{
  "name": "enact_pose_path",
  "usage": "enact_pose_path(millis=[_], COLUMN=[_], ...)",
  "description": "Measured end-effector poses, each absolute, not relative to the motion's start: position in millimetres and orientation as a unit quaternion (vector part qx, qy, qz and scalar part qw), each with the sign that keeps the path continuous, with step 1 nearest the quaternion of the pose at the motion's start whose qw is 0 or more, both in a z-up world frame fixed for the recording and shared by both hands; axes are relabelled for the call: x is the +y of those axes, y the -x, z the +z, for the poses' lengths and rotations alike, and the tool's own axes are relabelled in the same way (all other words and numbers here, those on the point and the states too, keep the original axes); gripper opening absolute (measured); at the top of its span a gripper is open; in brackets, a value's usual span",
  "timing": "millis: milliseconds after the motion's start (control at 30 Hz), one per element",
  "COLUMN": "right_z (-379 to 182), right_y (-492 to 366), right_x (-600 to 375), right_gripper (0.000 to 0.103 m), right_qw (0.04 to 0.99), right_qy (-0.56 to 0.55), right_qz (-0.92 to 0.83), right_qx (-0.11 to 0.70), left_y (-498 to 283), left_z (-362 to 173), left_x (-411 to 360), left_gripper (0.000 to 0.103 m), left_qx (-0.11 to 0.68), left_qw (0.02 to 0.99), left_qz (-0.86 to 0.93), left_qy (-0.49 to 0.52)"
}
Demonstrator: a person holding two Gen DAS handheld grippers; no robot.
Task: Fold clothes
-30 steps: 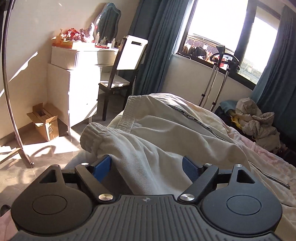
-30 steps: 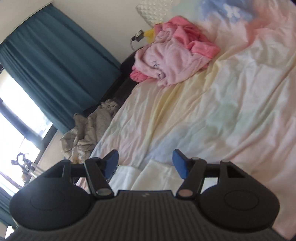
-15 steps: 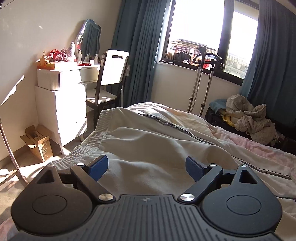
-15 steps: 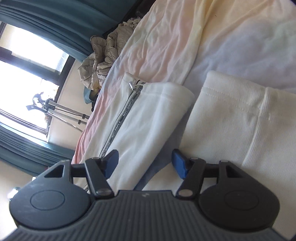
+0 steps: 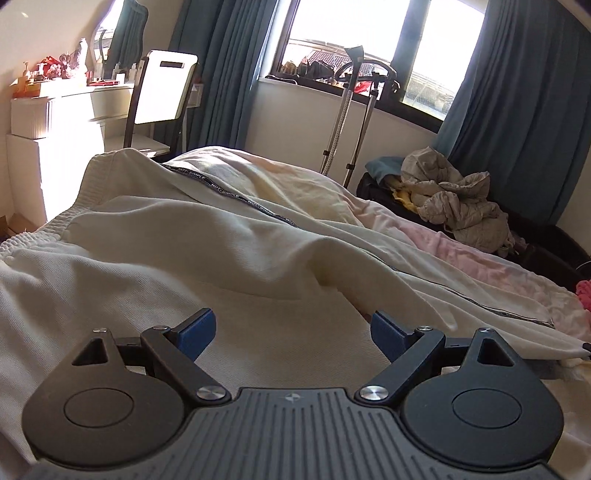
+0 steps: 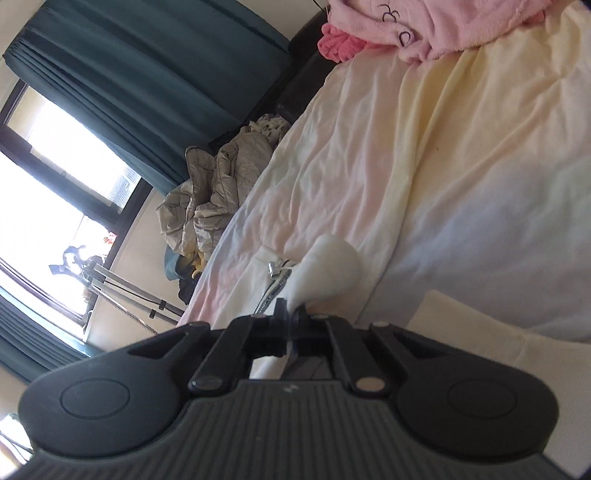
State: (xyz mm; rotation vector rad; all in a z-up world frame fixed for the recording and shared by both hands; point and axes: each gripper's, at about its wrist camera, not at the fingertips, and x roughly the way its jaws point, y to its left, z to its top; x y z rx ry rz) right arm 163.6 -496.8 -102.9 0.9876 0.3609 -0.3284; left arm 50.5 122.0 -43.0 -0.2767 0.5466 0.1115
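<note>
A cream zip-up jacket (image 5: 229, 236) lies spread on the bed, its ribbed hem at the left and its dark zipper tape running diagonally to the right. My left gripper (image 5: 291, 330) is open, its blue pads low over the jacket's cloth, holding nothing. In the right wrist view my right gripper (image 6: 290, 317) is shut on a bunched corner of the jacket (image 6: 328, 266) beside the metal zipper pull (image 6: 274, 268). Another cream panel (image 6: 480, 339) lies at the lower right.
The bed has a pastel pink and yellow sheet (image 6: 461, 155). A pink fleece garment (image 6: 424, 29) lies at its far end. A pile of beige clothes (image 5: 454, 199) sits by the window. A white dresser (image 5: 55, 140), chair (image 5: 162, 92) and garment steamer (image 5: 351, 110) stand beyond the bed.
My right gripper has closed on the jacket's corner by the zipper pull and lifted it. My left gripper has dropped lower over the jacket and stays open.
</note>
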Motion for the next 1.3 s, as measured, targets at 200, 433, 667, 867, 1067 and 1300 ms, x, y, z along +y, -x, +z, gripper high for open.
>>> enact_pose_path(millis=[200,433,667,867,1067,1300], right_z=[-139,-135,-96,-58,-47,-49], right_y=[-164,-159,-116,-74,-39,3], right_x=[-528,-513,-479,-452,-423,-423], right_gripper=[0.003,0.011,0.012,0.012,0.012,0.027], right_qw=[0.838,0.864,0.902,0.913,0.914,0.886], right_qy=[-0.453,-0.392,-0.303,-0.303,-0.293,-0.362], right_qz=[-0.2,-0.199,-0.173,-0.147,-0.124,-0.155], right_qx=[0.229,0.245,0.254,0.232,0.251,0.243], left_y=[-51,-52,-40,-27,-17,-3], left_z=[-46,-48,-42,-39,-36,-27], left_x=[120,116,115,113,115,136], left_gripper=[0.092,0.092,0.092,0.092,0.092,0.093], left_qx=[0.266,0.273,0.272,0.273,0.268,0.253], left_qw=[0.955,0.955,0.957,0.958,0.959,0.958], left_qz=[0.058,0.055,0.052,0.035,0.031,0.045], left_qy=[0.117,0.1,0.088,0.079,0.085,0.126])
